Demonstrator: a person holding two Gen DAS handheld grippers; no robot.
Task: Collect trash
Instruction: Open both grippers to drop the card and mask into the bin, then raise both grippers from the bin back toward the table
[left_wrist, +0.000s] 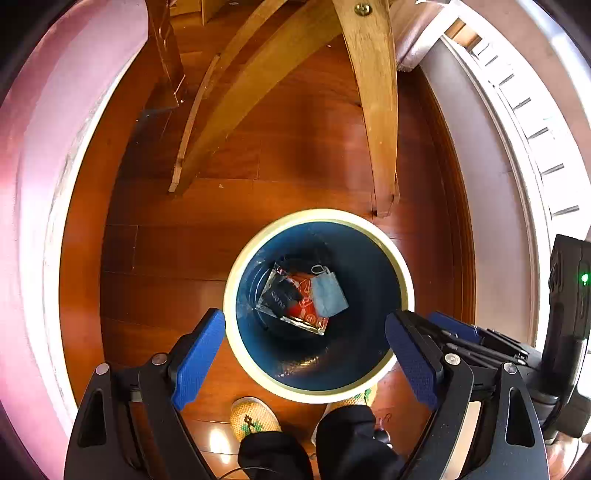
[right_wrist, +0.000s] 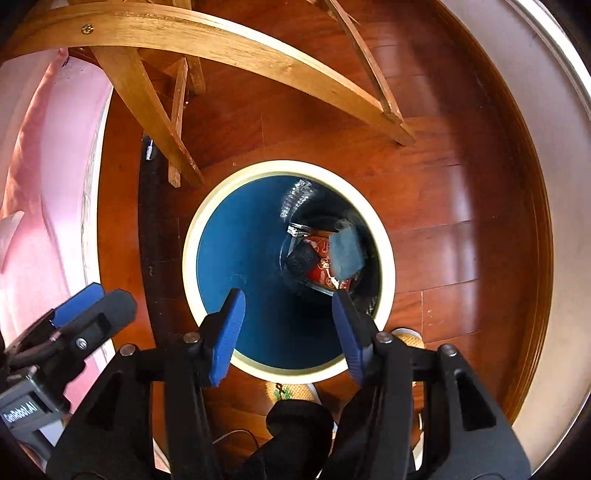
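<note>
I could read only one text clearly: the white words "GenRobot.AI" stood on a dark label (right_wrist: 23, 411) on the body of the left gripper (right_wrist: 79, 314), seen at the lower left edge of the right wrist view. Inside the trash bin (left_wrist: 258, 229), a dark packet (left_wrist: 282, 293) carried some pale letters, but they were upside down and too small for me to read. The red wrapper (left_wrist: 304, 295) beside it showed white printed figures, not legible words.
</note>
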